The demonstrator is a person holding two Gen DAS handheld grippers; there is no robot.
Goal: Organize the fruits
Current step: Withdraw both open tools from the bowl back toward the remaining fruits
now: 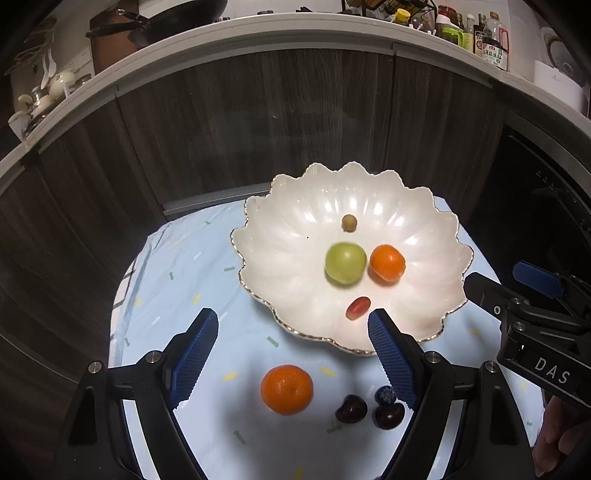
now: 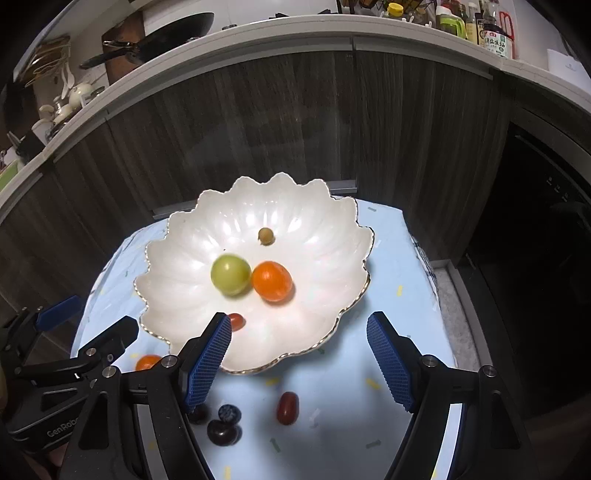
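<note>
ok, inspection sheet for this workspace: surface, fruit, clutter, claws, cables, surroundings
Surface: light blue patterned cloth over a small table.
Job's things: white scalloped bowl holds a green fruit, small orange, red grape and small tan fruit. On the cloth: large orange, dark cherries, blueberry, red date-like fruit.
Clutter: nothing seen.
Claws: left claw open, empty; right claw open, empty.
Cables: nothing seen.
Surroundings: dark wood cabinets; counter with pan and bottles.

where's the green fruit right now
In both wrist views the green fruit lies mid-dish in the white scalloped dish, touching the orange fruit on its right.
</note>
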